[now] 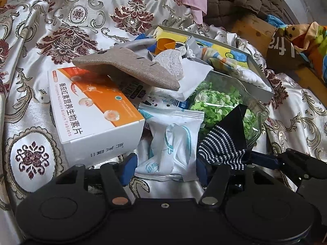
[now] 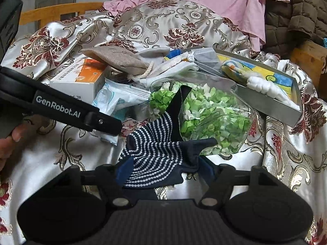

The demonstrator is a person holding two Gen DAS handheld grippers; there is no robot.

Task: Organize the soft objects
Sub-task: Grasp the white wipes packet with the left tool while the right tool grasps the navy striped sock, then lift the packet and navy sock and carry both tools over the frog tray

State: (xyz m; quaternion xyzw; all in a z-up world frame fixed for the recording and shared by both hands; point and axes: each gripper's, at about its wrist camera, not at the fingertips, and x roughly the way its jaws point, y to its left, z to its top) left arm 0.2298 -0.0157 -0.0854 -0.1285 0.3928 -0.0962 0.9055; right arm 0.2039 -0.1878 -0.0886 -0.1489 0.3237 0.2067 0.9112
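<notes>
A white and teal wipe packet (image 1: 175, 143) lies on the patterned satin bedspread (image 1: 40, 40), and my left gripper (image 1: 165, 168) is shut on its near end, blue pads pressing both sides. One finger (image 2: 102, 122) of that gripper also shows in the right wrist view, over the packet (image 2: 114, 100). A navy sock with white dotted stripes (image 2: 155, 155) lies partly over a tipped glass jar of green paper bits (image 2: 212, 118). My right gripper (image 2: 166, 171) is shut on the sock's near end, which bunches between the pads. The sock (image 1: 222, 147) also shows in the left wrist view.
An orange and white tablet box (image 1: 96, 110) sits at left under a tan burlap pouch (image 1: 126, 69). A grey tray (image 1: 259, 89) behind the jar holds colourful cloths and white cotton. Pink fabric (image 2: 204, 0), a brown quilted coat (image 2: 296, 20) and a wooden frame (image 1: 253, 30) lie beyond.
</notes>
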